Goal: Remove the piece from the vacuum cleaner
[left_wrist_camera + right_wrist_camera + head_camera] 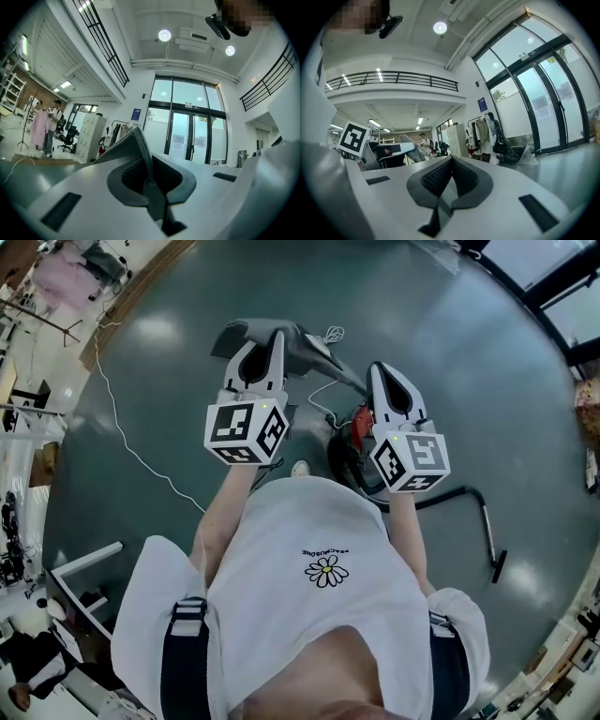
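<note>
Red and black, the vacuum cleaner point(360, 427) is seen on the floor point(459, 381) beneath the right gripper point(385, 368). That gripper and the left gripper point(265, 337) are held shut and empty; both should be lowered and opened before the piece is gripped.

Glossy grey-green floor point(450, 362) under 1 vacuum cleaner point(359, 421), black hose point(491, 535) and white cable point(120, 432).

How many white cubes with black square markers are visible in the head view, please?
2. One white cube with black square markers rides on the left hand-held gripper, at the picture's left; the other on the right hand-held gripper. None looks hidden.
</note>
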A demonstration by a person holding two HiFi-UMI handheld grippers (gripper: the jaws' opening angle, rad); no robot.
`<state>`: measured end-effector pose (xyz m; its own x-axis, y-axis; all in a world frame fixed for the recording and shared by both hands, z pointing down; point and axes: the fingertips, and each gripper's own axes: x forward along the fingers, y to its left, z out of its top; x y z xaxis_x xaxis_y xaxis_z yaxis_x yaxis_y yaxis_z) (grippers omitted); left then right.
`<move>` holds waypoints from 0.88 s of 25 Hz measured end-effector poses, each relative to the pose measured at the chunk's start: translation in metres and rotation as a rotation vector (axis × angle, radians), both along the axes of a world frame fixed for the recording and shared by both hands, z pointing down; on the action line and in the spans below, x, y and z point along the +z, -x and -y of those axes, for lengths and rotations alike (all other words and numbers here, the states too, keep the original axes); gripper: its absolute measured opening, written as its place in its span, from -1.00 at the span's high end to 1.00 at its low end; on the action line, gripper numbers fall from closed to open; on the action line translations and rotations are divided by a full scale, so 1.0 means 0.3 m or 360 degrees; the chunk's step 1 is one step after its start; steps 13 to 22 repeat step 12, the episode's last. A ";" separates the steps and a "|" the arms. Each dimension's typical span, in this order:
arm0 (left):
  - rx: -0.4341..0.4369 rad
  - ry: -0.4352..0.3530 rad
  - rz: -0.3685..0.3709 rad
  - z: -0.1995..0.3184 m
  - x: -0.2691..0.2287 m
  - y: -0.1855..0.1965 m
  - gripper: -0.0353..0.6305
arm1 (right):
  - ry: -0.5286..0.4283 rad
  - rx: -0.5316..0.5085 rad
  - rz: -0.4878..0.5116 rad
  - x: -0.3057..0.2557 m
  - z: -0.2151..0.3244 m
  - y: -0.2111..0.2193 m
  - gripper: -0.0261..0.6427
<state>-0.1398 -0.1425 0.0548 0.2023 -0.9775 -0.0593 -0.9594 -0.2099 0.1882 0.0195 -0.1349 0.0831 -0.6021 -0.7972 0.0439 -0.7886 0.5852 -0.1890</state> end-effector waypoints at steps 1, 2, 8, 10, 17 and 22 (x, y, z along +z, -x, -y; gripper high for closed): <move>-0.0007 -0.0004 -0.0004 -0.001 -0.004 0.006 0.84 | -0.0012 0.0002 -0.0004 -0.007 -0.003 0.003 0.89; -0.0015 -0.0009 -0.0007 -0.002 -0.009 0.013 0.84 | -0.0020 0.0001 -0.0002 -0.014 -0.006 0.006 0.89; -0.0036 -0.0023 0.0009 -0.021 -0.019 0.014 0.84 | -0.0047 0.0003 -0.0011 -0.028 -0.022 0.000 0.89; -0.0032 -0.0025 0.0006 -0.028 -0.013 0.015 0.84 | -0.0049 0.0007 -0.0011 -0.026 -0.030 -0.002 0.89; -0.0031 -0.0024 -0.0002 -0.034 -0.008 0.021 0.84 | -0.0051 0.0009 -0.0012 -0.024 -0.037 0.003 0.89; -0.0031 -0.0024 -0.0002 -0.034 -0.008 0.021 0.84 | -0.0051 0.0009 -0.0012 -0.024 -0.037 0.003 0.89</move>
